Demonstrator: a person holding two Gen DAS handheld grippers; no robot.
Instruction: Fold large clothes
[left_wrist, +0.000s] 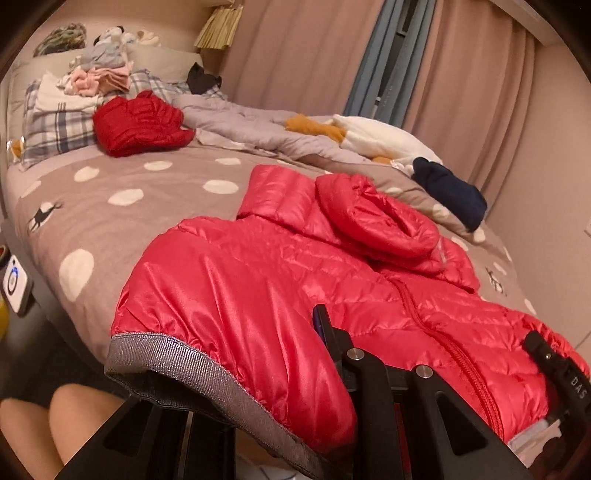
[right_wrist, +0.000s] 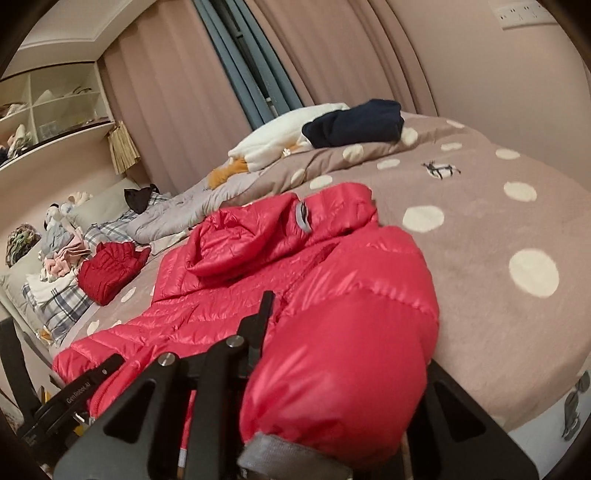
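Clearly, a bright red puffer jacket (left_wrist: 258, 280) is laid face up across the near part of a bed covered by a taupe blanket with white dots (left_wrist: 122, 195), its hood (left_wrist: 373, 221) bunched above the zipped front. In the left wrist view, the left gripper (left_wrist: 321, 369) is seen pressed together on the jacket's left sleeve near its grey ribbed cuff (left_wrist: 192, 369), and the sleeve is draped over the black fingers, lifted off the blanket. In the right wrist view, the right gripper (right_wrist: 258, 350) is likewise clamped on the other sleeve, whose grey cuff (right_wrist: 273, 450) hangs at the bottom edge; only one black finger (right_wrist: 264, 317) is visible beside the fabric, the other being hidden under it. The opposite gripper can be made out at the edge of each view. A darker red folded garment (left_wrist: 140, 125) is placed farther up the bed, near plaid pillows (left_wrist: 55, 125) and a heap of pale clothes (left_wrist: 99, 77). A navy garment (left_wrist: 450, 192) is set on a white plush item (left_wrist: 380, 140) towards the curtains (left_wrist: 461, 74). Bare knees (left_wrist: 55, 421) are seen at the lower left.
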